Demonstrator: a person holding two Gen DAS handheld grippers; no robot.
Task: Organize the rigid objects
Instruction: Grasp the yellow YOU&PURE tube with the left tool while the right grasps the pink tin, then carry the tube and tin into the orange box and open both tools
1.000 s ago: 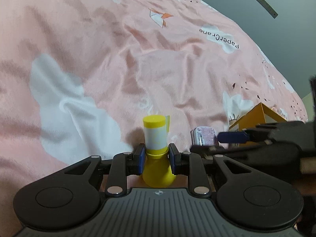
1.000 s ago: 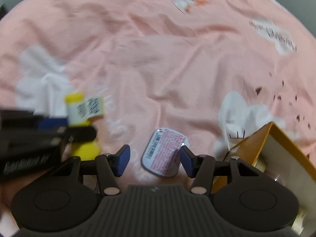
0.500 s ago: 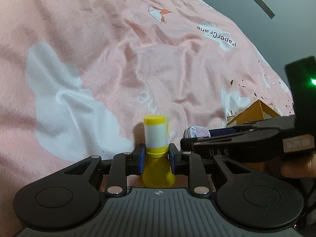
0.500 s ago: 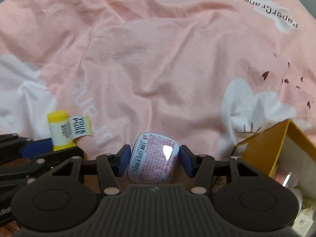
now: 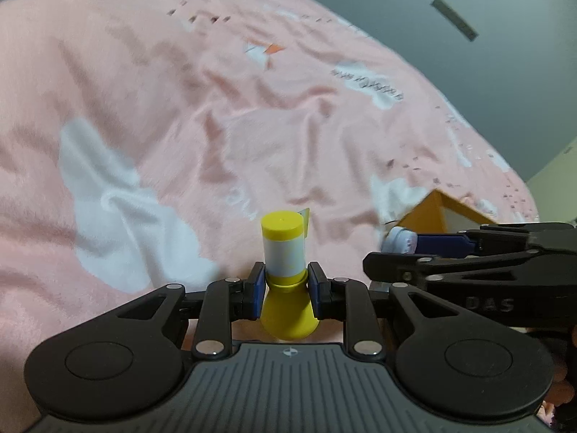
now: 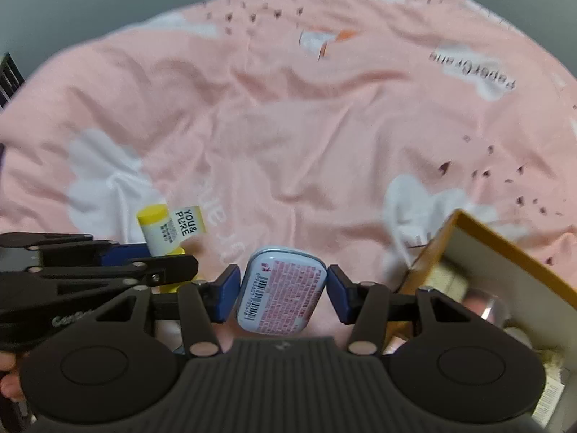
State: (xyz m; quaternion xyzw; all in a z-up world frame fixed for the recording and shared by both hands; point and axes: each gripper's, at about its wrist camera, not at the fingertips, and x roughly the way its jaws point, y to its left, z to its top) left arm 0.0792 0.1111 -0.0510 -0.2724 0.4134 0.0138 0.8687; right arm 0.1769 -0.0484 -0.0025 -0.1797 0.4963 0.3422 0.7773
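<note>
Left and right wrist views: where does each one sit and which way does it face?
Left wrist: rides the left tool, looking down its fingers at the pink bedsheet; its pads clamp a yellow bottle.
Right wrist: rides the right tool, aimed downward at the sheet; a small tin sits between its pads, a fingertip at the left edge.
Shared: bottle, tin, orange box, each other's tool.

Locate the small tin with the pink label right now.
The tin sits bottom centre in the right wrist view, between the pads of the right gripper, above the pink bedsheet, with the open yellow box to its right.
</note>
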